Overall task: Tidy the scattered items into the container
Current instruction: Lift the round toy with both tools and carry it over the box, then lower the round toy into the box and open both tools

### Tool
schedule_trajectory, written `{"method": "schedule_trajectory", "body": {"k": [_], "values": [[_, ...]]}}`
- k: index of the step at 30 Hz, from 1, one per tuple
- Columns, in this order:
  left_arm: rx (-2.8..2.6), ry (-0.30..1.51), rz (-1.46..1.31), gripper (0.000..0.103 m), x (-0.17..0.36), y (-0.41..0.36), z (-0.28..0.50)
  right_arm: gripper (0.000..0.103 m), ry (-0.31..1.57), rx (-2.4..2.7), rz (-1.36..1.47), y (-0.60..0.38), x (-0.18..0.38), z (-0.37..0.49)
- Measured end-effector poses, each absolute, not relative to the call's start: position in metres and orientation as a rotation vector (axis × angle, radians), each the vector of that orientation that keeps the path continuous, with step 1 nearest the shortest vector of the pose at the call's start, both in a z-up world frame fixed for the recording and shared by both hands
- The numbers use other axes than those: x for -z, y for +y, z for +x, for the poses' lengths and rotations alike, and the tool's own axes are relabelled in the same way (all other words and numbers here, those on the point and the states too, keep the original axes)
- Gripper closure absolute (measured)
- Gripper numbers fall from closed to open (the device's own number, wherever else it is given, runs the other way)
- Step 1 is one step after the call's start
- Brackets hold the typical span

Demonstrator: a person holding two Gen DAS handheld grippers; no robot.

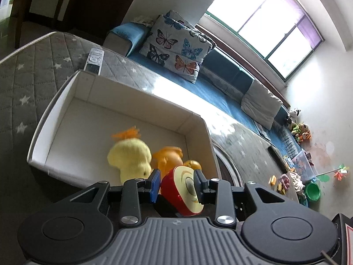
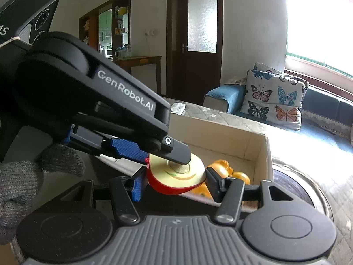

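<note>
Two grippers hold one toy apple half [image 1: 184, 191]: red skin, cream cut face with a grey round patch at its centre. Left gripper [image 1: 176, 185] pinches it between cut face and skin; right gripper [image 2: 174, 181] pinches it across its rim. The half sits above the near edge of the white cardboard box [image 1: 136, 92]. Inside the box lie a yellow plush toy [image 1: 130, 158] and an orange plastic toy [image 1: 171, 159], side by side. A remote control [image 1: 94, 60] lies just beyond the box.
</note>
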State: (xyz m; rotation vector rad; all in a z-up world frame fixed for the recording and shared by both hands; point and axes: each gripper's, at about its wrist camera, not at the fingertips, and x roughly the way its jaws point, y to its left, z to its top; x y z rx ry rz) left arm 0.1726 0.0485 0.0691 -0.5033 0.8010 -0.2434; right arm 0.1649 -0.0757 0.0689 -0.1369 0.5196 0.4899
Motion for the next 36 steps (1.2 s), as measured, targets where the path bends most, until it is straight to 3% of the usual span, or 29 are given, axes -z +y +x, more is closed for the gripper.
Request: {"method": "schedule_trajectory", "body": {"k": [13, 36], "values": [[0.224, 0.826, -0.523, 0.068, -0.045, 0.057, 0.209, 0.045, 0.577, -0.466, -0.124, -0.071, -0.044, 0.209], [0.188, 0.802, -0.502, 0.066, -0.052, 0.064, 0.177, 0.037, 0.549, -0.474, -0.156, -0.074, -0.058, 0.178]]}}
